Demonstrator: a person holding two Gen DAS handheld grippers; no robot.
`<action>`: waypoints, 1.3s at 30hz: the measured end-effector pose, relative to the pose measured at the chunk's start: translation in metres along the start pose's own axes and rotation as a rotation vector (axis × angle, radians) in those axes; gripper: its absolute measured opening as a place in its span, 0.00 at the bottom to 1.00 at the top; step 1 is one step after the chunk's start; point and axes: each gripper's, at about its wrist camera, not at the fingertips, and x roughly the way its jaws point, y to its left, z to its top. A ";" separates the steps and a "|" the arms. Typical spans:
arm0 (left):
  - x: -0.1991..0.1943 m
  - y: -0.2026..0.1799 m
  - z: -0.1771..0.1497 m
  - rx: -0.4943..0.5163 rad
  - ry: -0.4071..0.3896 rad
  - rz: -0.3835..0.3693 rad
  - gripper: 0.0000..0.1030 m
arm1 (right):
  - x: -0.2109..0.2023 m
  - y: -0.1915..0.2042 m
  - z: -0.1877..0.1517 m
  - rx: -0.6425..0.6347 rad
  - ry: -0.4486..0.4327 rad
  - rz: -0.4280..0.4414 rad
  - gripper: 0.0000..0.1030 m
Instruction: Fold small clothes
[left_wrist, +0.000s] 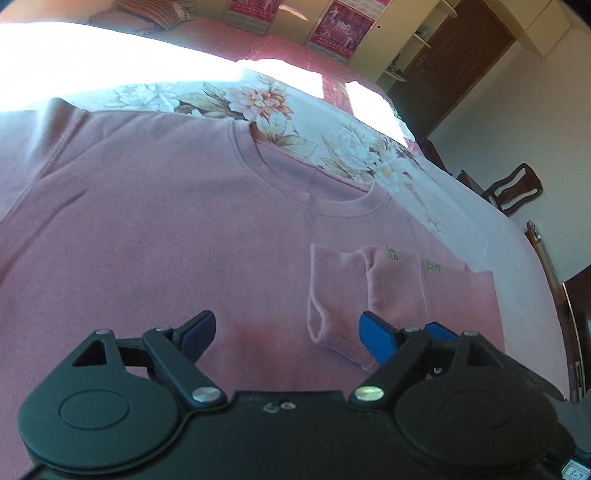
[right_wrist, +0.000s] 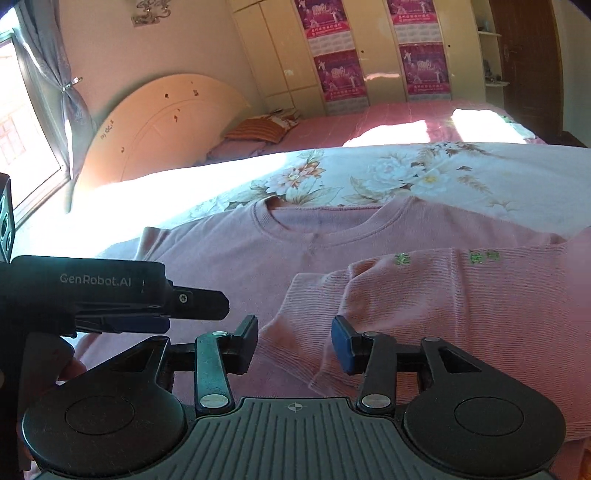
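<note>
A pink sweatshirt (left_wrist: 166, 221) lies flat, neck away from me, on a floral sheet (left_wrist: 369, 147). One sleeve (left_wrist: 399, 288) with small green lettering is folded across the chest, its ribbed cuff (left_wrist: 332, 332) nearest me. My left gripper (left_wrist: 286, 334) hovers over the chest beside that cuff, open, with nothing between its blue pads. In the right wrist view the sweatshirt (right_wrist: 240, 251) and folded sleeve (right_wrist: 424, 295) fill the middle. My right gripper (right_wrist: 295, 341) stands open just over the cuff (right_wrist: 299, 306), pads apart from the cloth. The left gripper (right_wrist: 207, 308) shows side-on at left.
A second bed with a pink cover (right_wrist: 388, 122), a striped pillow (right_wrist: 262, 127) and a curved headboard (right_wrist: 159, 122) lies beyond. A wardrobe with posters (right_wrist: 332, 55) lines the far wall. A wooden chair (left_wrist: 513, 188) and dark door (left_wrist: 454, 66) stand right. A hand (right_wrist: 70, 369) holds the left tool.
</note>
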 end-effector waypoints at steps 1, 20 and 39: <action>0.007 -0.004 -0.004 -0.006 0.023 -0.022 0.78 | -0.010 -0.009 -0.003 0.002 -0.009 -0.044 0.43; 0.002 -0.034 0.004 -0.051 -0.201 -0.148 0.06 | -0.076 -0.116 -0.058 0.204 0.019 -0.420 0.43; -0.055 0.027 0.029 -0.132 -0.367 -0.072 0.06 | -0.048 -0.066 -0.056 -0.094 0.030 -0.425 0.43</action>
